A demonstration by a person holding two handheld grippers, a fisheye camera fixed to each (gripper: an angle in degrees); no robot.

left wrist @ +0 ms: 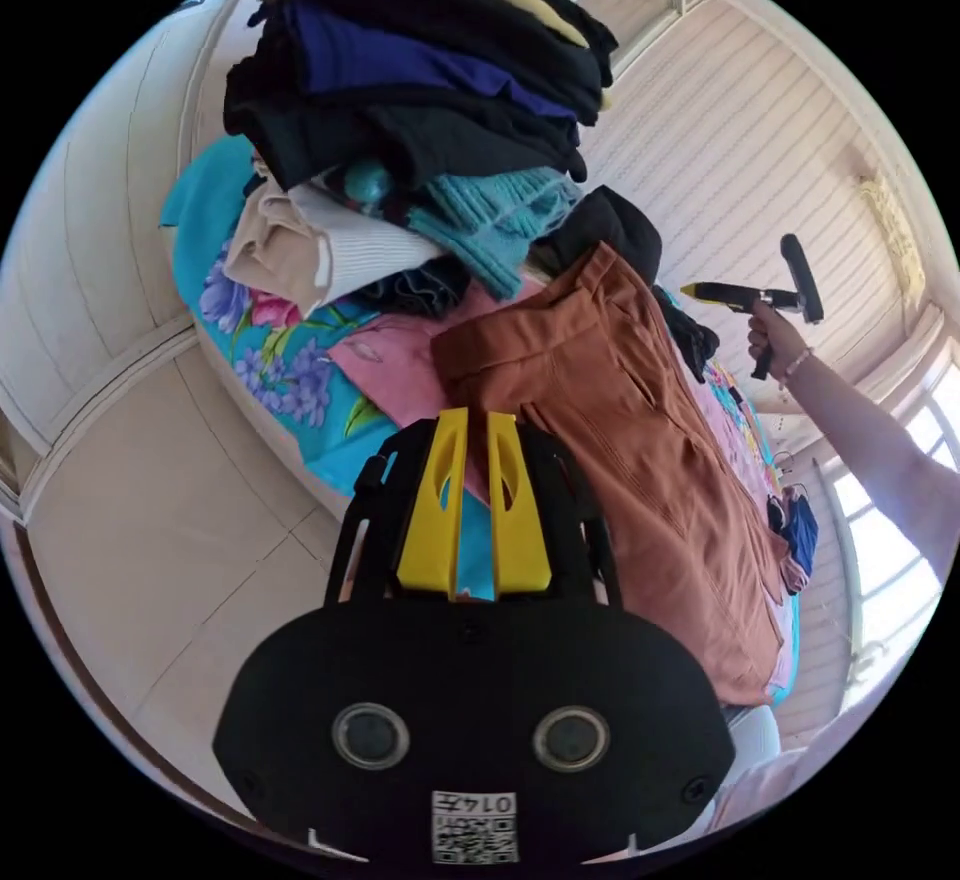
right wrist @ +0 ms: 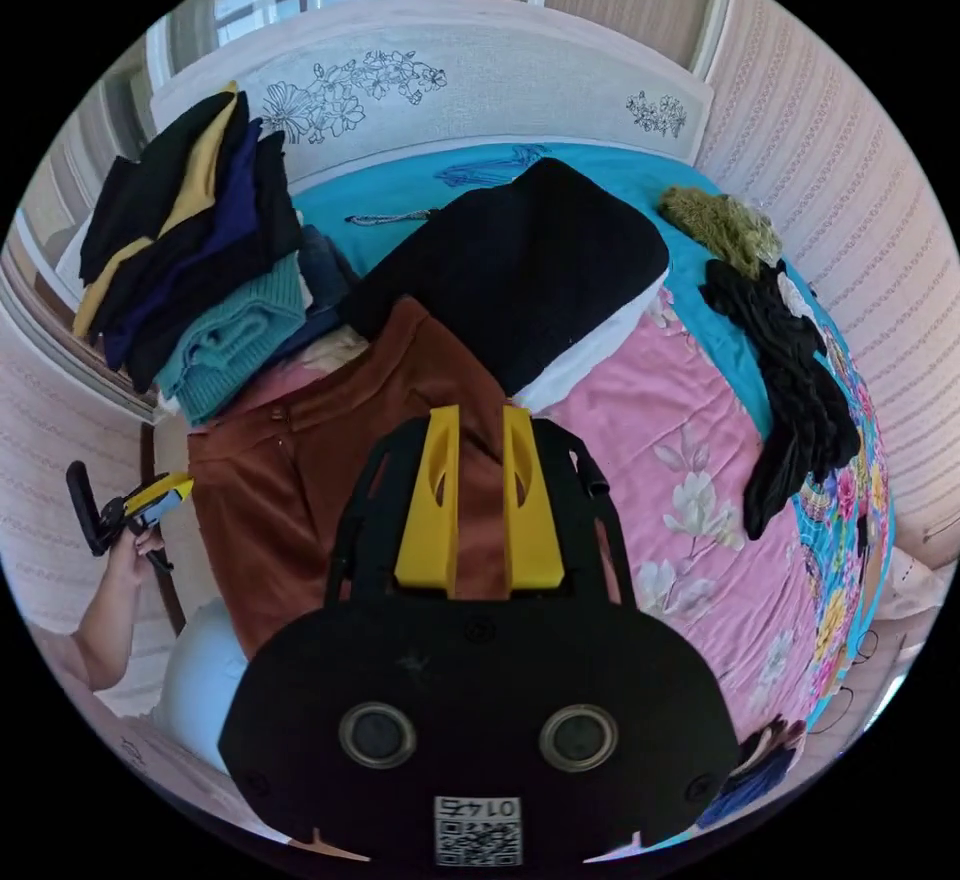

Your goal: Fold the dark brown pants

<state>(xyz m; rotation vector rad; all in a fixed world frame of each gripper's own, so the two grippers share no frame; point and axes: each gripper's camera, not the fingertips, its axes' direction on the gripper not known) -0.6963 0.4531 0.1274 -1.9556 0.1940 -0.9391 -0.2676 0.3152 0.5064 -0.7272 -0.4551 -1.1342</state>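
Lying flat on the bed (right wrist: 700, 480), the dark brown pants (right wrist: 300, 480) spread over the pink flowered cover, just past the tips of the right gripper (right wrist: 478, 420) and partly under them. The yellow fingers (right wrist: 432, 510) of this gripper stand almost together, with only a narrow slit between them, and they hold nothing. Beyond the fingertips a black folded garment (right wrist: 520, 270) rests on the pants' upper edge. To the left of the fingers a pile of folded clothes (right wrist: 190, 240) leans against the white headboard (right wrist: 450, 80), and to the right a black crumpled item (right wrist: 790, 380) lies near the bed edge.

In the left gripper view the left gripper (left wrist: 478, 425) hangs over the bed corner, its yellow fingers (left wrist: 520, 520) also nearly closed and empty; the pants (left wrist: 640, 440) are just to the right of them, apart from the tips. The stack of clothes (left wrist: 420, 90) rises beyond the fingertips. The person's hand (left wrist: 775, 330) holds the other gripper far to the right.

Each gripper body has a small square code label with some digits, too small to read surely.
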